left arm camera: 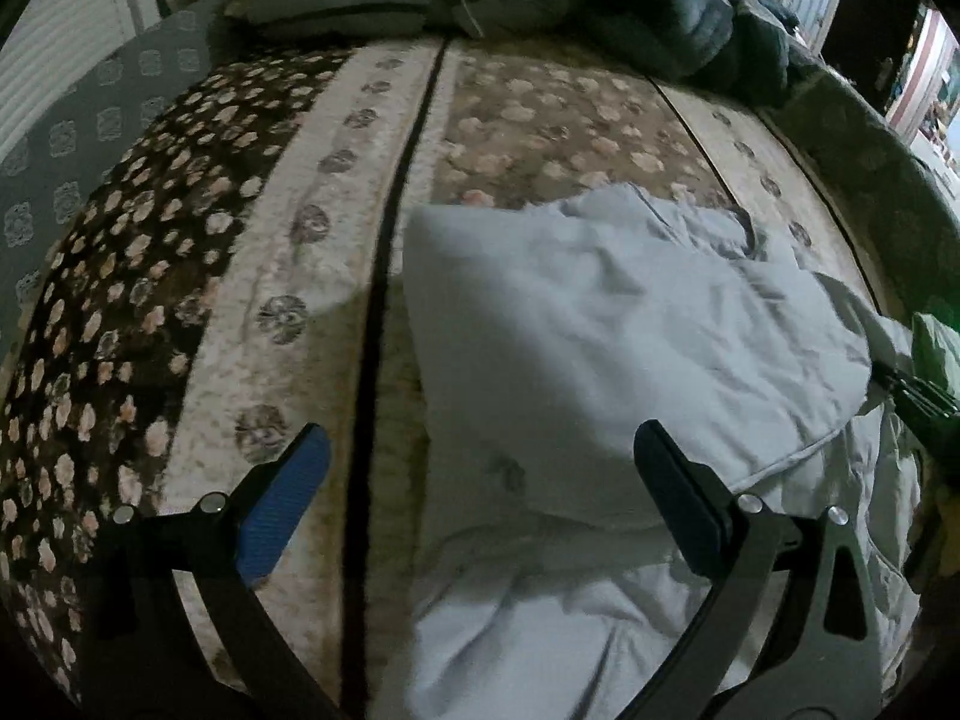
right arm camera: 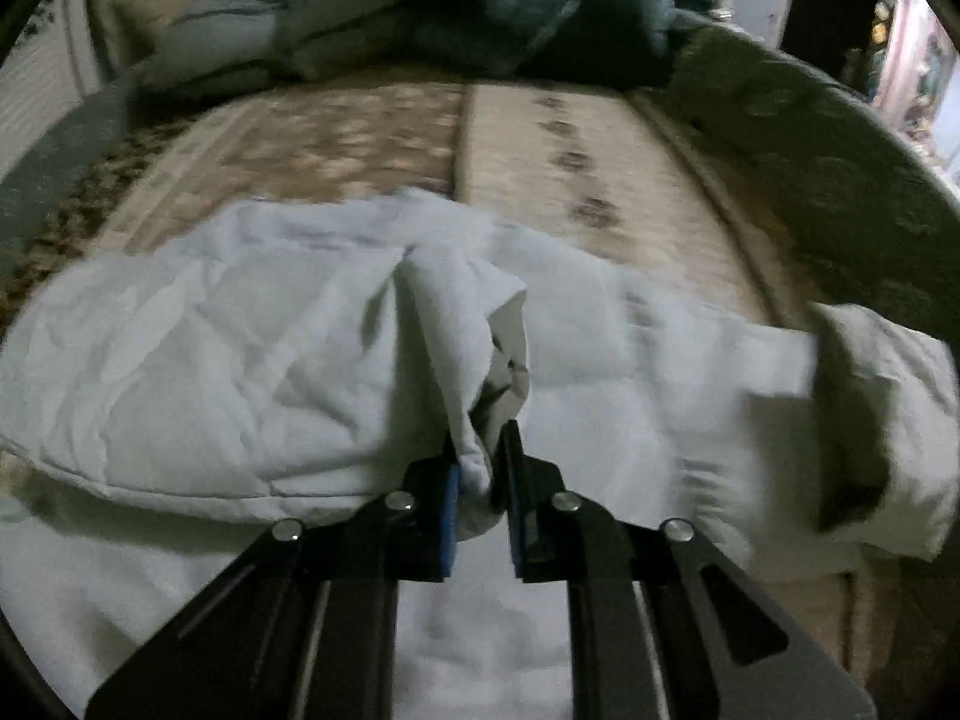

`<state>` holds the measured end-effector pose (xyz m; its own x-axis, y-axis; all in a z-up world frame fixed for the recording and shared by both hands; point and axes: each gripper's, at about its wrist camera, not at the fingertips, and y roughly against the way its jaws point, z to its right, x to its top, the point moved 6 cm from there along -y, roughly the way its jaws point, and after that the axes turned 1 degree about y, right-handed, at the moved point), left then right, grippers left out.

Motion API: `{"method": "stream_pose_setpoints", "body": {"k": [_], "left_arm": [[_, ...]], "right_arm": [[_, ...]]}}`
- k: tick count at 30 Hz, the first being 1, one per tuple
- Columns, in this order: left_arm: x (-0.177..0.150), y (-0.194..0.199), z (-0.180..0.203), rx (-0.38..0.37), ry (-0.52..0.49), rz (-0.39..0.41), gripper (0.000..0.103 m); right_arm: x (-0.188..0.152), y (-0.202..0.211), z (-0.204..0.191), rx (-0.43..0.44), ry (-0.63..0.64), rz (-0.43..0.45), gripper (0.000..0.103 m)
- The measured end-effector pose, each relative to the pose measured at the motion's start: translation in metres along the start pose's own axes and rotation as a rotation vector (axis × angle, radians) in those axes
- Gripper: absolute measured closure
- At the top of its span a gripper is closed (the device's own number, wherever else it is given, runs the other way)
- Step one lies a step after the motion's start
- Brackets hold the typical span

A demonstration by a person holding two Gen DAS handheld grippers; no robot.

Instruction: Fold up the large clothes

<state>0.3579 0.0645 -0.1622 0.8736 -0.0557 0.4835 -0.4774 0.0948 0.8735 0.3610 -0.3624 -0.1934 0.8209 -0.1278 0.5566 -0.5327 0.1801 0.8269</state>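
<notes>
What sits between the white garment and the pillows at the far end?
Only bare patterned blanket lies between the white garment and the pillows; both wrist views show it.

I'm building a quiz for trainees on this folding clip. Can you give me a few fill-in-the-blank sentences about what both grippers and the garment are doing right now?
1. The right gripper is shut on a bunched fold of the ____ garment.
2. The left gripper is ____, holding nothing.
3. The garment lies on a ____-patterned bedspread.
4. The pads on the gripper fingers are ____ in colour.

Missing words: white; open; flower; blue
</notes>
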Motion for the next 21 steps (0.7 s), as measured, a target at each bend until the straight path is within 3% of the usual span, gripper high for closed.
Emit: {"method": "stream_pose_setpoints", "body": {"k": [3, 6, 12, 15, 17, 21], "left_arm": [[-0.001, -0.007, 0.021, -0.003, -0.040, -0.015, 0.003], [-0.001, -0.012, 0.038, 0.008, -0.088, -0.026, 0.003], [0.002, -0.022, 0.057, 0.019, -0.135, -0.038, 0.003], [0.004, -0.026, 0.066, 0.011, -0.145, -0.036, 0.003], [0.006, -0.031, 0.070, 0.009, -0.146, -0.039, 0.003], [0.014, -0.043, 0.080, -0.014, -0.110, -0.047, 0.003]], "right_arm": [[-0.016, -0.004, 0.036, -0.043, -0.034, -0.010, 0.091], [-0.030, -0.005, 0.063, -0.010, -0.113, -0.028, 0.091], [-0.034, -0.004, 0.060, -0.010, -0.074, -0.039, 0.089], [-0.030, 0.006, 0.062, 0.017, -0.074, -0.032, 0.082], [-0.023, 0.017, 0.073, 0.046, -0.120, -0.009, 0.067], [0.003, 0.026, 0.085, 0.039, -0.170, 0.041, 0.063]]}}
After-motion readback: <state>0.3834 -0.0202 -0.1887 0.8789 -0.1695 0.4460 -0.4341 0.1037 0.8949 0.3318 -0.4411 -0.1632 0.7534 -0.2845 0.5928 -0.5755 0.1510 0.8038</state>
